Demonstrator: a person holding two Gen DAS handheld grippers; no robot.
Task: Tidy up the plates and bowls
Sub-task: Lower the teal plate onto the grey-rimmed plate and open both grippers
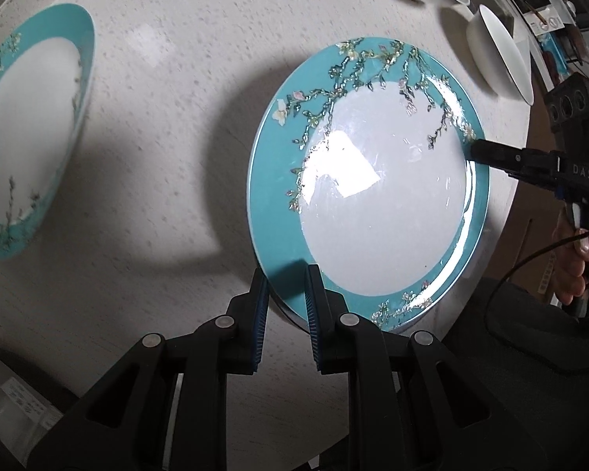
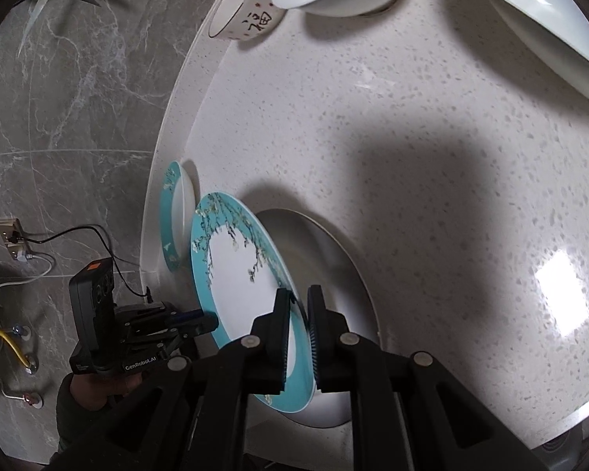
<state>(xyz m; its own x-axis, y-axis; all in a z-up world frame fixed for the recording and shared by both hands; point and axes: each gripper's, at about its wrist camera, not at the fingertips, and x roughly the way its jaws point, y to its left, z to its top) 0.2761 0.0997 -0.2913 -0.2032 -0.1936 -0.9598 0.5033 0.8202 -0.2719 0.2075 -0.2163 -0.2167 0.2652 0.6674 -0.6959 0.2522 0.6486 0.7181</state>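
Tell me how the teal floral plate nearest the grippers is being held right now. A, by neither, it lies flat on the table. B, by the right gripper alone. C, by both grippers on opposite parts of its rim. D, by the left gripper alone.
C: the left gripper pinches the near rim of the teal plate, and the right gripper clamps another part of its rim.

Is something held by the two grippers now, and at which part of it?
Both hold the teal-rimmed plate by its rim: the left gripper on the near edge, the right gripper on the opposite edge.
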